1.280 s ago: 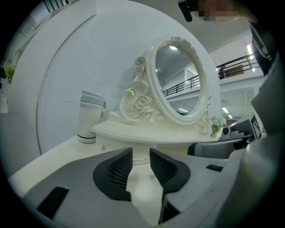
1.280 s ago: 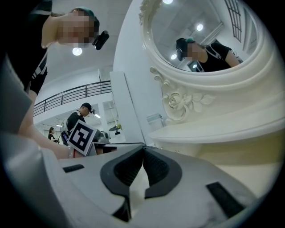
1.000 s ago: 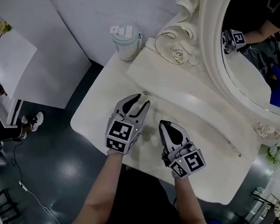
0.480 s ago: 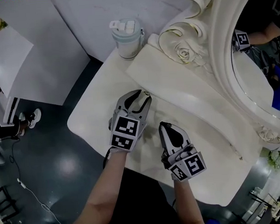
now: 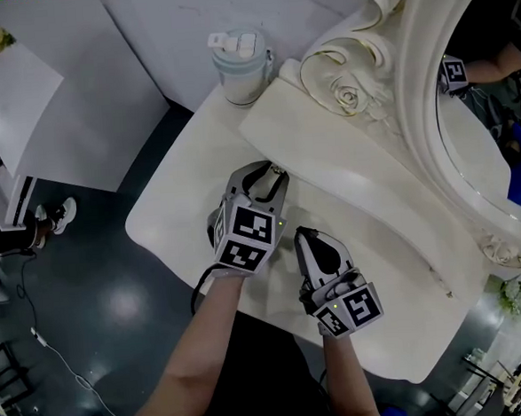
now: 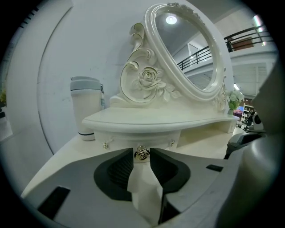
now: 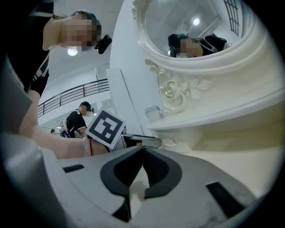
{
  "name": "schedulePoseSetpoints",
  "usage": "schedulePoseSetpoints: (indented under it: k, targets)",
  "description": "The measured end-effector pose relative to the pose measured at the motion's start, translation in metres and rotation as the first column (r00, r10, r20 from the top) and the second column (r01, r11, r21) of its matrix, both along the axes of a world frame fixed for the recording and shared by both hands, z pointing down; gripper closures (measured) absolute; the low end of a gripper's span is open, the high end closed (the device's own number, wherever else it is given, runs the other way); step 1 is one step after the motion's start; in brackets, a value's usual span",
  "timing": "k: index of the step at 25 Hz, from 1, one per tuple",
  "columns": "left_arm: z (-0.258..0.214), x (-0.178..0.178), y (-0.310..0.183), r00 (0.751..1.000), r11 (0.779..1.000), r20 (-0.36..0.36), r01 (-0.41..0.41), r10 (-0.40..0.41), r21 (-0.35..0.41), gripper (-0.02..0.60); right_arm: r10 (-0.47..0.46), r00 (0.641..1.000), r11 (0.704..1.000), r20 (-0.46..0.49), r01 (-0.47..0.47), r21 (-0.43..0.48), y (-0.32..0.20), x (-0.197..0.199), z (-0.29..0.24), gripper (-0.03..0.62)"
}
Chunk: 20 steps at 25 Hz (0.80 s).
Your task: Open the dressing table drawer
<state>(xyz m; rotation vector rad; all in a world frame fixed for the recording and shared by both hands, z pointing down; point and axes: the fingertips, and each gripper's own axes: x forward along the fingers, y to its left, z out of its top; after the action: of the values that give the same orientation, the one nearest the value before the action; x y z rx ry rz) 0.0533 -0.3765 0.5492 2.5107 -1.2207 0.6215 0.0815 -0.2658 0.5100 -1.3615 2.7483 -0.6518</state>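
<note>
Two tongs: left tongs (image 6: 141, 151), just closing, loosely straddle the knob (image 6: 141, 154); right tongs (image 7: 142, 149) closed, empty; drawer (image 6: 129, 137) unopened.

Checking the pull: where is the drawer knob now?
Left gripper view, low centre: the drawer knob sits on the drawer front under the shelf, between the tips of the left gripper, whose jaws have just been closing.

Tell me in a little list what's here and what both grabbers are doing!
Furniture: white dressing table, drawer shut
Left gripper: fingers apart, just been closing, drawer knob between them, looks not squeezed yet
Right gripper: fingers together, holding nothing
Also there: oval mirror, lidded cup
</note>
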Motion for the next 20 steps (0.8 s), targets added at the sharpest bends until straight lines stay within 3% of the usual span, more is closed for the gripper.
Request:
schedulePoseSetpoints:
  k: [11,20]
  targets:
    - [0.003,-0.002,0.008,0.995,0.999,0.088,-0.037,0.039,-0.026,0.472,0.021,1.000,1.000,0.002,-0.021,0.005,0.004,0.006,-0.003,0.588]
    - [0.005,-0.007,0.018,0.991,0.996,0.110,-0.065,0.071,-0.055,0.474,0.020,1.000,1.000,0.002,-0.020,0.003,0.011,0.004,-0.003,0.588]
